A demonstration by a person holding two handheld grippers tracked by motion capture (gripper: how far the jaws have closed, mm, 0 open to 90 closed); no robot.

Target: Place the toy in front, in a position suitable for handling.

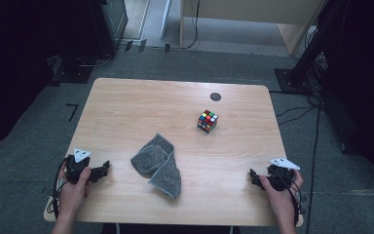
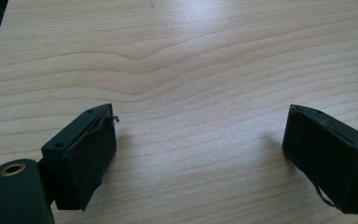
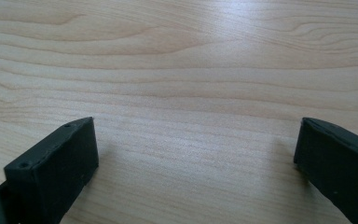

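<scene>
The pale wooden bench with rounded corners (image 1: 126, 105) stood on a grey carpeted floor (image 1: 233, 61), and everything else could be placed from the crumpled grey towelling cloth (image 1: 157, 165) lying near the bench's middle, a little toward the person's edge. Beyond that cloth and off to its right, well apart from it, sat the multicoloured puzzle cube (image 1: 207, 121), tilted slightly on the wood. Farther back from the cloth than the cube, near the far edge, a small dark round disc (image 1: 215, 96) was set in the bench top.

To the left of the cloth, near the bench's left edge, the person's left hand (image 1: 73, 187) held the left tongs (image 1: 105, 168) low over the wood, pointing toward the cloth but short of it. In the left gripper view these left tongs (image 2: 198, 154) stood wide apart with bare wood between them. To the right of the cloth, well apart from it and near the right edge, the right hand (image 1: 280, 192) held the right tongs (image 1: 254, 176), pointing inward. In the right gripper view the right tongs (image 3: 196, 163) were likewise spread wide, nothing between them.
</scene>
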